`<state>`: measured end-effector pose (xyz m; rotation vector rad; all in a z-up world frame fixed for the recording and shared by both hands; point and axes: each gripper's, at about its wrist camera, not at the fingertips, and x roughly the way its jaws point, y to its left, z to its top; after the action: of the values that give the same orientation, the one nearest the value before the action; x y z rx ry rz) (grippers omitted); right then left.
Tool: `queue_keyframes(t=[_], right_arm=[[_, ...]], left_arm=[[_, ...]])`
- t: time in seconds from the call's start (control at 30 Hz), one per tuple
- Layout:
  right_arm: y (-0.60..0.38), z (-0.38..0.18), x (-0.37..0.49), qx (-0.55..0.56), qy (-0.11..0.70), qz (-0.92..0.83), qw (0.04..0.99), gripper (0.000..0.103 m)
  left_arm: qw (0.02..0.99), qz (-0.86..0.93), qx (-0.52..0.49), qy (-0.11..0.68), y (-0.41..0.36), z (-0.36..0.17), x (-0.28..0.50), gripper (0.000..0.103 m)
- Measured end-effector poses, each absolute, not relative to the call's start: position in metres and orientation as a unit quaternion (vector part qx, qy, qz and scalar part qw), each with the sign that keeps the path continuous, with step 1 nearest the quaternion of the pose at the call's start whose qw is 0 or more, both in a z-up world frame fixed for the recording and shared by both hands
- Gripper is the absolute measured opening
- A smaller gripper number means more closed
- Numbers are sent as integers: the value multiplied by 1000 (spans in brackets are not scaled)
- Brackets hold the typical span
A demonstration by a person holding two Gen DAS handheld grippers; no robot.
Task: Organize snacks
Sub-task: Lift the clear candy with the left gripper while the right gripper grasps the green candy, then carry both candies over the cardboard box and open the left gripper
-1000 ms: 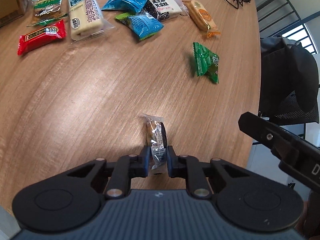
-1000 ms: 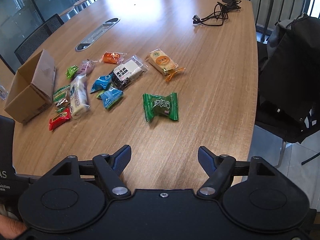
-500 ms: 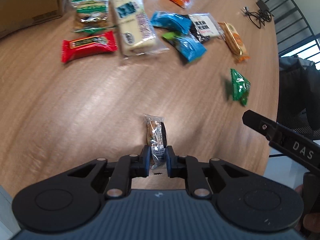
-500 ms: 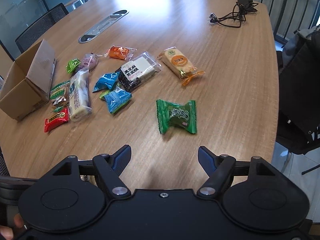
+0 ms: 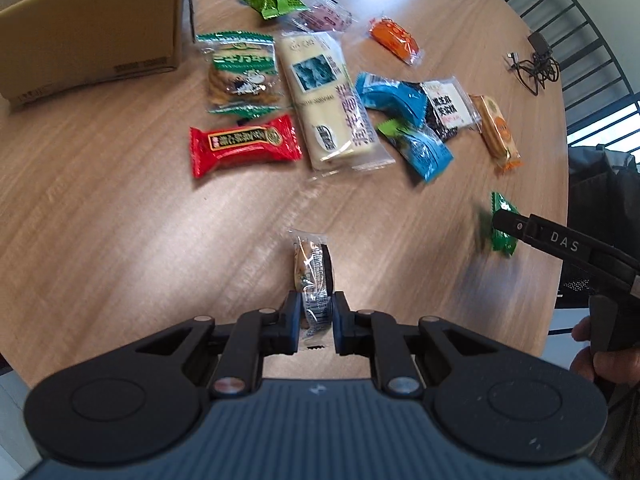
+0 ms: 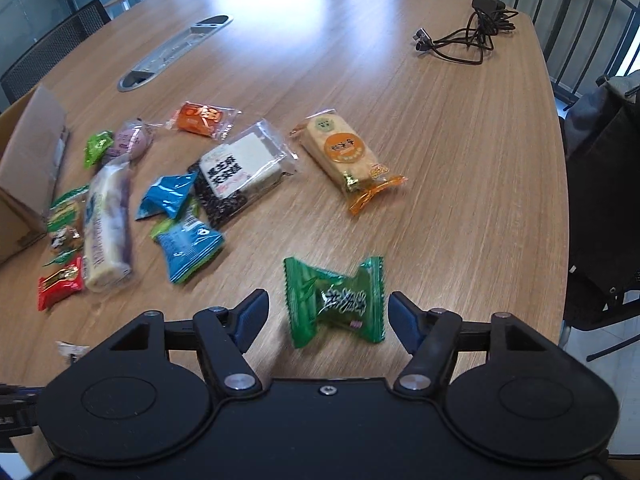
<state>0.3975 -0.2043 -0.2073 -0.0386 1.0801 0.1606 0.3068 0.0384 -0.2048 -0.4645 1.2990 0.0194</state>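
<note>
My left gripper [image 5: 316, 314] is shut on a small clear-wrapped snack bar [image 5: 312, 272], held above the wooden table [image 5: 100, 208]. My right gripper [image 6: 326, 316] is open, its jaws either side of a green wrapped candy [image 6: 340, 300] lying on the table; the candy also shows in the left wrist view [image 5: 502, 224]. Several snacks lie in a cluster: a red bar [image 5: 244, 146], a long cream pack [image 5: 328, 100], blue packets [image 5: 416, 148] and an orange-labelled cracker pack [image 6: 340, 152]. An open cardboard box [image 5: 88, 28] stands at the far left.
A black cable and charger [image 6: 468, 28] lie at the table's far right. A cable port [image 6: 172, 52] is set in the table's middle. A black chair with a bag [image 6: 604, 184] stands beside the right edge.
My left gripper, still holding the snack bar, has swung left toward the box and cluster. My right gripper has moved forward and down until the green candy lies between its jaws.
</note>
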Motion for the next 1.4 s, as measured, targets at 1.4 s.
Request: queue_keyframes(t=[1.4], right_arm=[[-166, -127, 332, -17, 426, 201, 882, 31]], left_arm=[[845, 90, -220, 480, 79, -97, 232, 15]])
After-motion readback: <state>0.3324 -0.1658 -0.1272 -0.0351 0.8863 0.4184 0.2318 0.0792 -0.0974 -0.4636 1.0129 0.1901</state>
